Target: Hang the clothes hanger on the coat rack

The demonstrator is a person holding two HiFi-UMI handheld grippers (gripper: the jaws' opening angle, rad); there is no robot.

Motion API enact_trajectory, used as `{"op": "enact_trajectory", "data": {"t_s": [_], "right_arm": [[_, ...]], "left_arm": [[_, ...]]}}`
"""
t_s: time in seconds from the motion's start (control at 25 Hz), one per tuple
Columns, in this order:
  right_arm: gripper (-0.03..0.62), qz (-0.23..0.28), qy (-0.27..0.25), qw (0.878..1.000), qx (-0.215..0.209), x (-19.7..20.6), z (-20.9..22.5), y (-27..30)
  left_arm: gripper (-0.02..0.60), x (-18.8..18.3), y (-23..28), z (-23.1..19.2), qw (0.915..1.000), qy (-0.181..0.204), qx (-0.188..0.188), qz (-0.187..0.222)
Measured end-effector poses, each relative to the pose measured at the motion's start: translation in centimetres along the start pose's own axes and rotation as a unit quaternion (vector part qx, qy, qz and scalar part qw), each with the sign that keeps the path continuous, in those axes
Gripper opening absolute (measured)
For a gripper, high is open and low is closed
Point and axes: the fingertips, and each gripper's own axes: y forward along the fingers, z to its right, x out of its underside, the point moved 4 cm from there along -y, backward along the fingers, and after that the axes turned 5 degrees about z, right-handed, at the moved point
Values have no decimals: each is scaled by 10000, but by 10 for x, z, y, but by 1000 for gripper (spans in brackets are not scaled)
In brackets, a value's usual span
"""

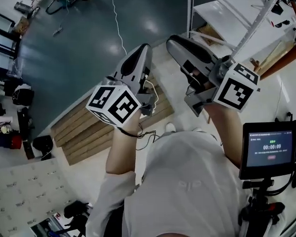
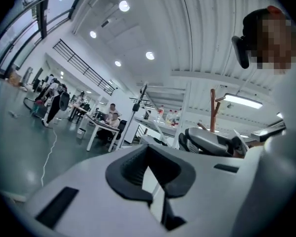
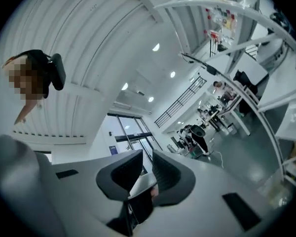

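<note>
Head view, bottom centre: person's white shirt, both forearms raised.

Left gripper, centre frame, marker cube nearest the camera. In the left gripper view its pads meet at the tips, closed, with nothing between them.

Right gripper, just right of the left one, the two apart. In the right gripper view its pads stand a narrow slit apart. A pale sliver sits low in the slit; cannot tell what it is.

Lower right: small screen on a dark stand, lit.

Below the grippers: wooden planks lying flat where the pale floor meets the dark floor.

Upper right: white metal frame.

Coat rack: a red-brown upright post with pegs, right of centre in the left gripper view, beyond the right gripper and well apart from both.

Far, upper left: white cable trailing over the dark floor; desks with seated people.
</note>
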Motion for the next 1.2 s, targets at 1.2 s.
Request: {"op": "enact_trajectory", "data": {"t_s": [1.2], "right_arm": [[66,-927,902,9916,-97,151,32,16]], "left_arm": [[6,92,-63,-61,9915,-904,-799,-477]]}}
